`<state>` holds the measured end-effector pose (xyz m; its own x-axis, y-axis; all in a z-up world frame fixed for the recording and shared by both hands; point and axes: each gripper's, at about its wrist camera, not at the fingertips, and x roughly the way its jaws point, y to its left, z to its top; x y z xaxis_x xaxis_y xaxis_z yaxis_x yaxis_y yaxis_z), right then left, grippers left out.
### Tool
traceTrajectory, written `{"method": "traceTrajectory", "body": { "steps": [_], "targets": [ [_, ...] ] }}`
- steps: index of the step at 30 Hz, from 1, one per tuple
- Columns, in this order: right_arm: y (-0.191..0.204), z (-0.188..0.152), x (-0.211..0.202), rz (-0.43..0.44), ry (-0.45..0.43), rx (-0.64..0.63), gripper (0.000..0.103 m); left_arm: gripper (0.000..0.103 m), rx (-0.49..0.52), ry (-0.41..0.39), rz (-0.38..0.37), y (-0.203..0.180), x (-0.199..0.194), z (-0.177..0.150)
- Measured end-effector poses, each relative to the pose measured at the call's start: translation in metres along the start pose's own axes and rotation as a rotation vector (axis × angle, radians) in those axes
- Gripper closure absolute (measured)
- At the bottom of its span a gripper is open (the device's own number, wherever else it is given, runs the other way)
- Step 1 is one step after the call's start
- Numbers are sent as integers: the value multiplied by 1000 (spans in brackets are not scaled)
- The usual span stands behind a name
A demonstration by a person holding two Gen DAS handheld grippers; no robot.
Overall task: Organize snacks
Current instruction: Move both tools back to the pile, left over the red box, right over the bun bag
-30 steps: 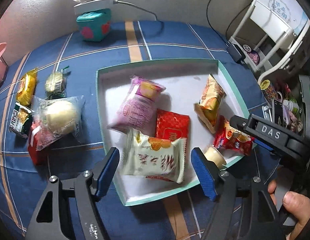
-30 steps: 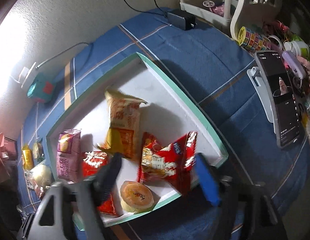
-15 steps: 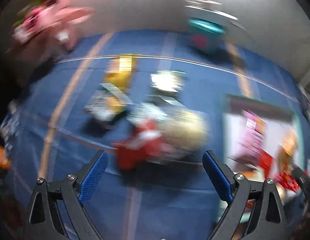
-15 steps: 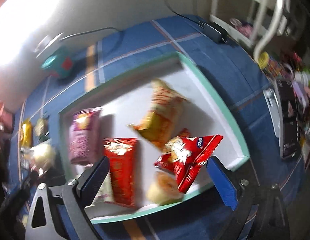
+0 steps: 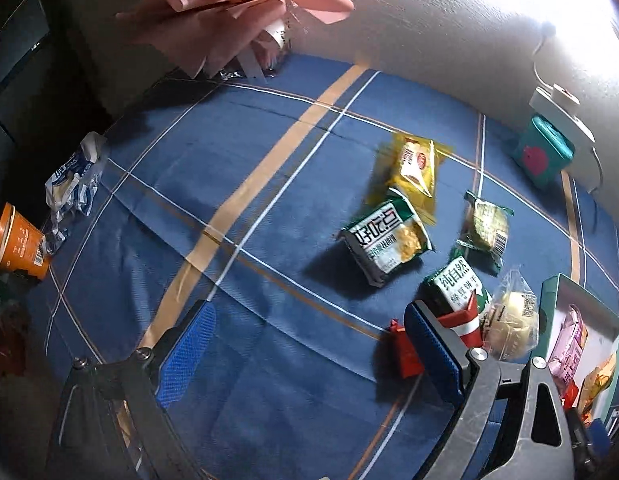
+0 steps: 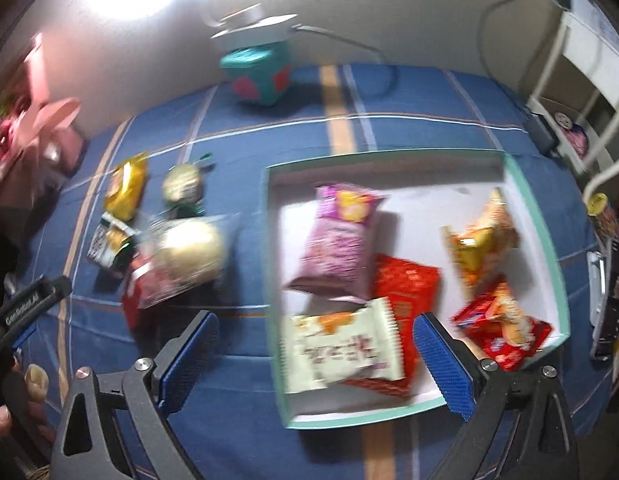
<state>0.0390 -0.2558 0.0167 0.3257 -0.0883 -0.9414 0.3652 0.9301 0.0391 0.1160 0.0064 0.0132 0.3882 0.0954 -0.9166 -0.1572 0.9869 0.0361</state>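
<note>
My left gripper (image 5: 305,350) is open and empty over bare blue cloth, left of a cluster of loose snacks: a yellow packet (image 5: 415,166), a green-and-white packet (image 5: 385,240), a small green packet (image 5: 483,230), a bagged bun (image 5: 511,320) and a red packet (image 5: 405,350). My right gripper (image 6: 315,360) is open and empty above the near edge of the teal-rimmed tray (image 6: 389,416). The tray holds a pink packet (image 6: 339,240), a white packet (image 6: 341,350), a red packet (image 6: 405,284), an orange packet (image 6: 479,240) and a red snack bag (image 6: 505,328).
A teal box (image 6: 259,76) with a power strip on it stands by the wall. A pink bouquet (image 5: 229,4), an orange cup (image 5: 15,244) and a blue-white wrapper (image 5: 71,182) are at the left. A white rack (image 6: 581,72) and a phone (image 6: 613,300) are at the right.
My left gripper has swung left from above the tray to the cloth beside the loose snacks. My right gripper's view has turned left and now faces the whole tray. Both stay open.
</note>
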Motion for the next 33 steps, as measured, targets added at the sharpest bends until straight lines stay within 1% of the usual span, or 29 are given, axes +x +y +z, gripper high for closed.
{"method": "traceTrajectory", "body": {
  "steps": [8, 12, 17, 22, 25, 30, 33],
  "targets": [
    [57, -8, 11, 62, 38, -79, 3, 8, -39, 15, 12, 19, 8, 8],
    [71, -10, 10, 92, 43, -102, 3, 8, -44, 15, 4, 24, 7, 9],
    [66, -7, 11, 80, 35, -80, 3, 8, -22, 33, -27, 22, 5, 8],
    [61, -3, 10, 89, 31, -69, 3, 8, 29, 57, -67, 9, 4, 4],
    [58, -2, 9, 104, 26, -54, 3, 8, 41, 65, -93, 3, 2, 3],
    [55, -1, 4, 126, 11, -34, 3, 8, 30, 84, -160, -5, 0, 2],
    [55, 1, 2, 141, 1, -26, 3, 8, 27, 92, -174, -11, 1, 2]
  ]
}}
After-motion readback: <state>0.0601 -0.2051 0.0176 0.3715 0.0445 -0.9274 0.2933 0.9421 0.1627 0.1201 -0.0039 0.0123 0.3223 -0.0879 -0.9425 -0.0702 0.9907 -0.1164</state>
